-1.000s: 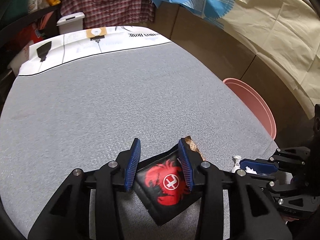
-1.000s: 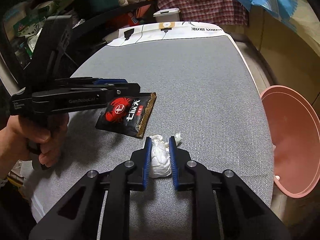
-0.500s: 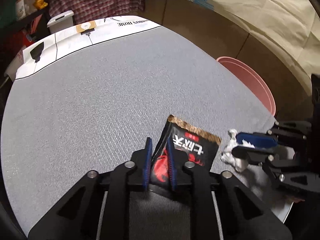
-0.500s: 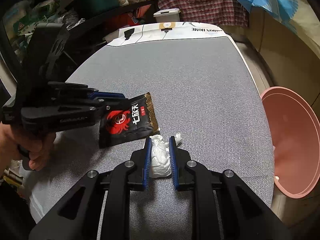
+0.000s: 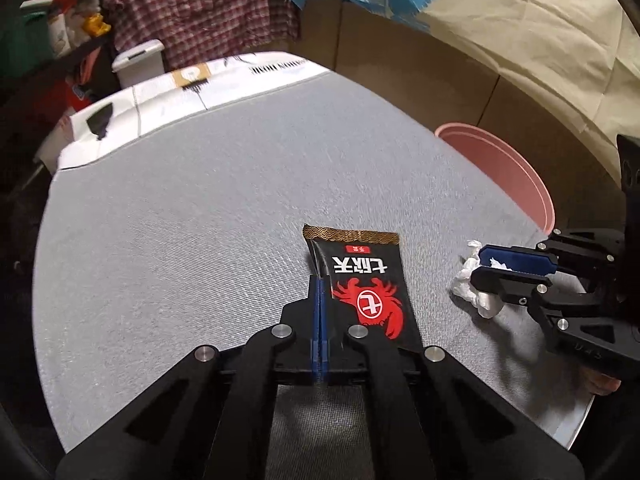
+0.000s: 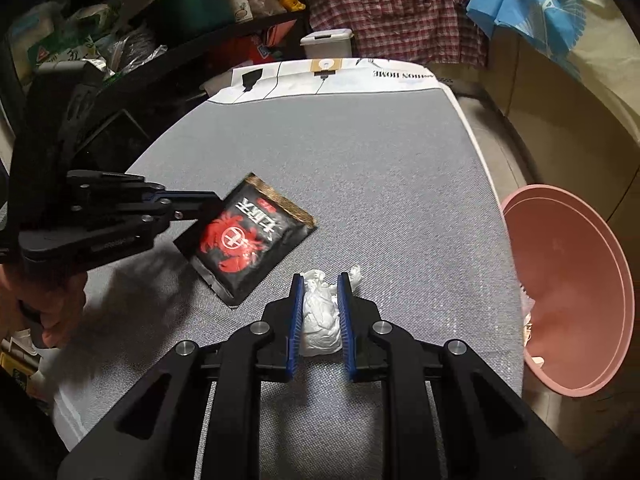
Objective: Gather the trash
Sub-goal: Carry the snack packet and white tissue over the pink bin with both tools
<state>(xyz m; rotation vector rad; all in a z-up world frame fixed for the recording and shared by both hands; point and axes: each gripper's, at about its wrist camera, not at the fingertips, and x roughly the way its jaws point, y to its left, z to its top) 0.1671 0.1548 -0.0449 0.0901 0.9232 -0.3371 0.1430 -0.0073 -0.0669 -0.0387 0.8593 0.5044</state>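
My left gripper is shut on the edge of a black snack wrapper with a red crab print, and holds it lifted off the grey table. The wrapper also shows in the right wrist view, hanging from the left gripper. My right gripper is shut on a crumpled white tissue low over the table. In the left wrist view the tissue sits between the right gripper's fingers. A pink bin stands beside the table's right edge.
The grey table surface has a white printed strip at its far end. Cluttered shelves stand at the left, with a white box and hanging plaid cloth behind. The bin also shows in the left wrist view.
My left gripper closed from open onto the wrapper and lifted it off the table, tilting it. My right gripper stayed shut on the tissue, nearly still.
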